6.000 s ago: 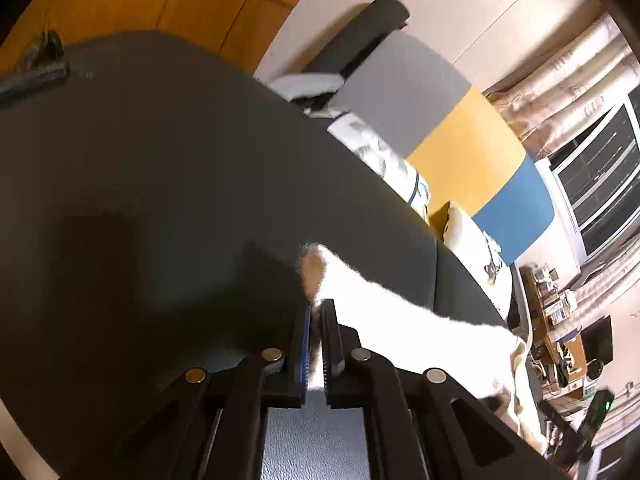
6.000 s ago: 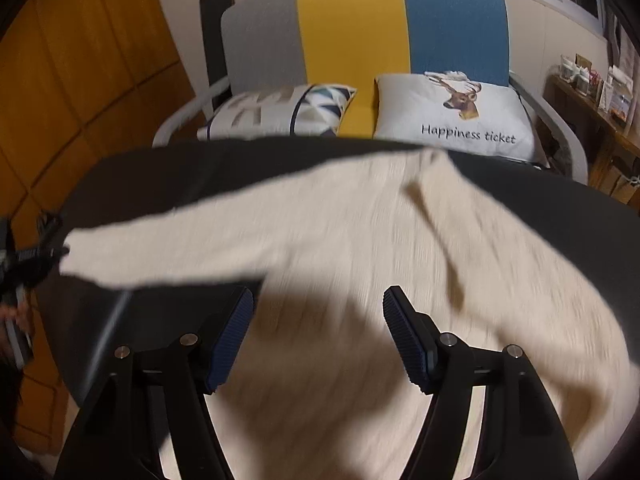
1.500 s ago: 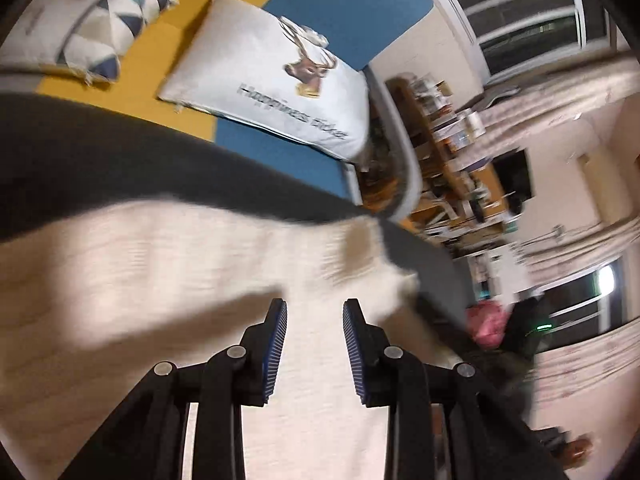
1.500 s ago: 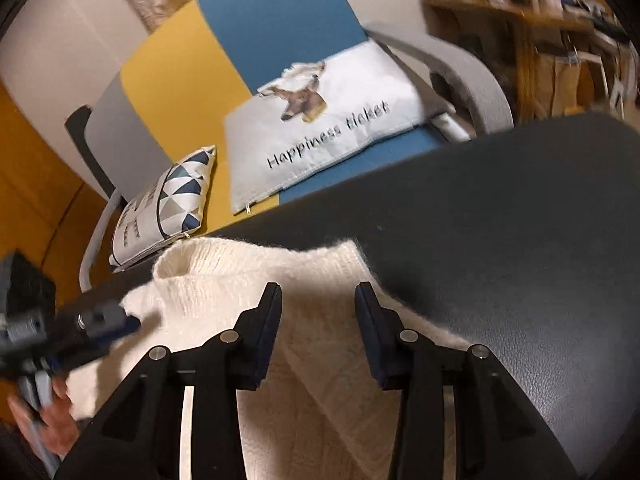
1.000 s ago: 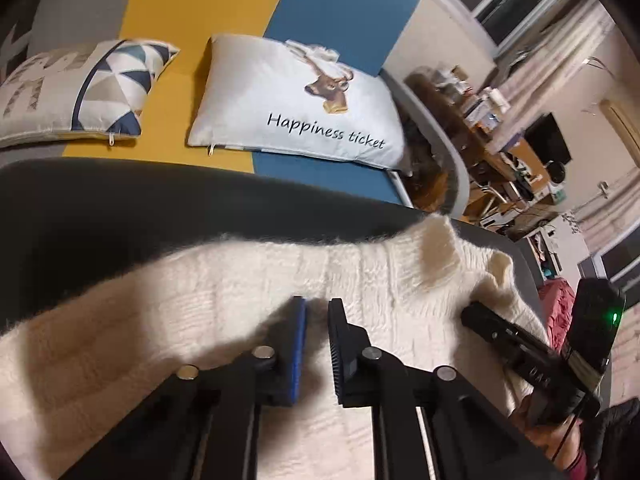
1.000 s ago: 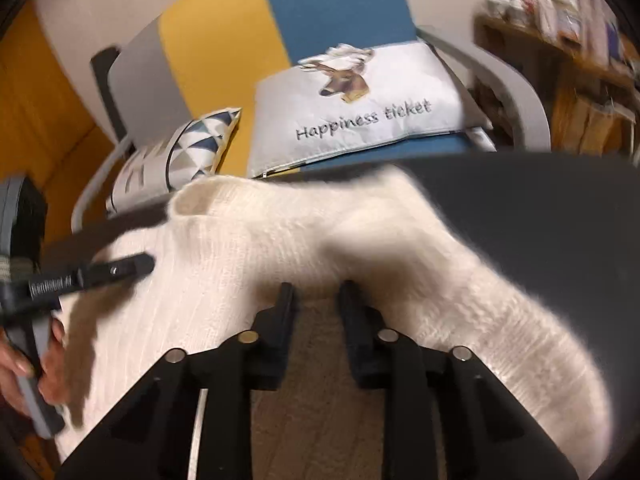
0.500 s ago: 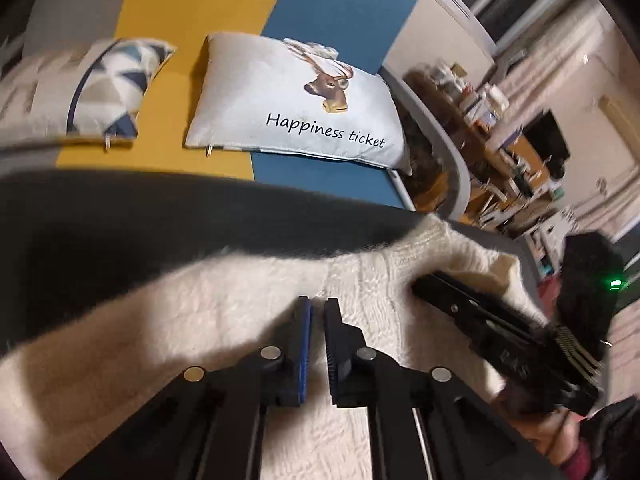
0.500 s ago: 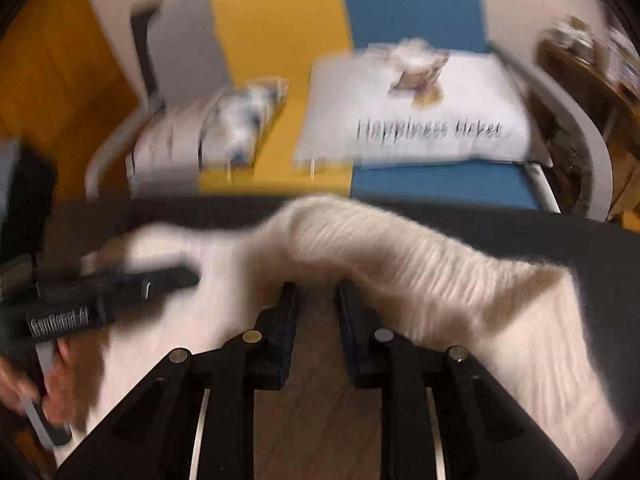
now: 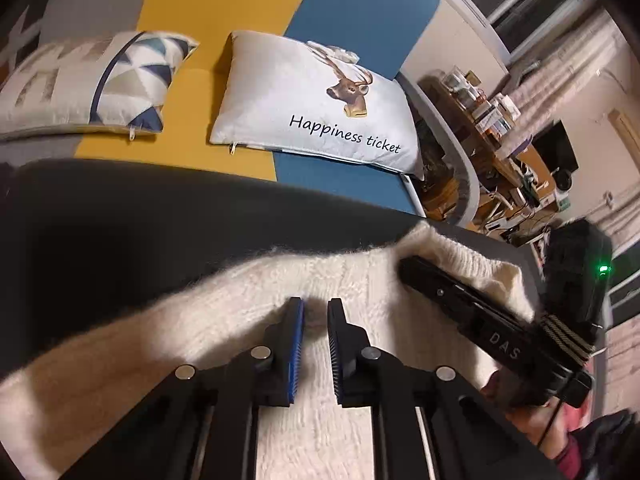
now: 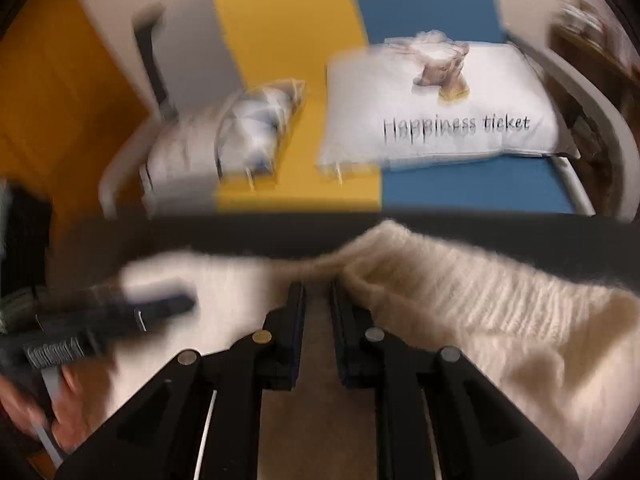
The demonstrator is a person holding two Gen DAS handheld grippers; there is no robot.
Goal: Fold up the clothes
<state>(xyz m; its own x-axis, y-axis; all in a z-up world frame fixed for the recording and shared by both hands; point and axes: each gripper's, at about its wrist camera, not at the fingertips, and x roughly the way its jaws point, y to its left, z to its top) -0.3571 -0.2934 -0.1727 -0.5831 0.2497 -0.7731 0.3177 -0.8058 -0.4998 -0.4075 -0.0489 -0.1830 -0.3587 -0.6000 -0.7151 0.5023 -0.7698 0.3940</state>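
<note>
left wrist view, left to right: the cream knit sweater (image 9: 224,320) lies flat on the dark table (image 9: 120,220), its long axis running left to right across the claw line. the left gripper (image 9: 315,308) sits over the knit near its far edge, fingers set a narrow gap apart; whether any cloth is caught between them cannot be told. just right of it the right gripper (image 9: 460,300) lies across a raised fold. beyond the table, the sofa (image 9: 248,8) carries a patterned cushion (image 9: 92,80) and a deer cushion (image 9: 320,100).

right wrist view, blurred: the left gripper (image 10: 120,312) shows at left; the right gripper (image 10: 318,292), fingers nearly together, appears to pinch the sweater (image 10: 480,300) fold, which bunches to its right. the right claw is judged nearer the fold to be carried over.
</note>
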